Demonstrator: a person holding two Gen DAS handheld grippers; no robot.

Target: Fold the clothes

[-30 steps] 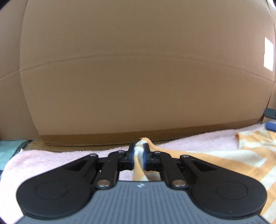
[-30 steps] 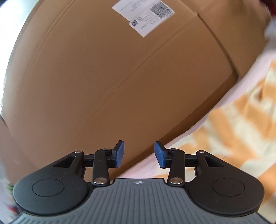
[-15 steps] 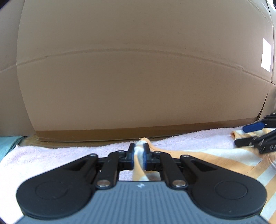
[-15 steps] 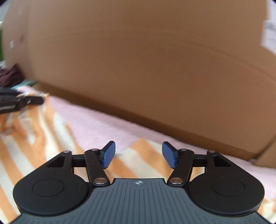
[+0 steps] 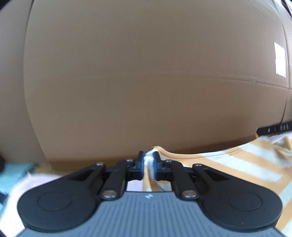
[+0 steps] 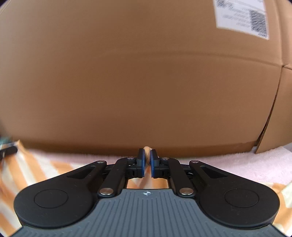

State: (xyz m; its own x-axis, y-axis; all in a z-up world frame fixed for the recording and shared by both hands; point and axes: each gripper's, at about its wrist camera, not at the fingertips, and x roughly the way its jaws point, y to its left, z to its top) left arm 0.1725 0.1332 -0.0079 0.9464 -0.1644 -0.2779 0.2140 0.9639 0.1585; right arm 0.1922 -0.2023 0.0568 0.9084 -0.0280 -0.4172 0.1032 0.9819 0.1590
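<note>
An orange-and-white striped garment point(image 5: 228, 164) lies on a pink towel point(image 6: 237, 164). My left gripper point(image 5: 148, 156) pinches a bunched edge of the garment. Its jaws are opening slightly, though the pads still press the cloth. From there the garment's orange hem stretches right, towards my right gripper point(image 5: 273, 128) at the frame edge. In the right wrist view my right gripper point(image 6: 147, 155) has its jaws closing tight on a thin fold of the garment point(image 6: 27, 169), which pokes out above the blue pads. The left gripper point(image 6: 7, 152) shows as a dark blur at far left.
A large cardboard box point(image 5: 146, 82) stands close behind the towel and fills both views, with a white shipping label point(image 6: 240, 16) at its upper right. A teal cloth point(image 5: 12, 175) lies at the far left. A second box edge point(image 6: 273, 127) is on the right.
My right gripper rolled level, came down over the striped garment and shut on a fold of it. My left gripper kept its pinch, and the hem between the two now lifts off the towel.
</note>
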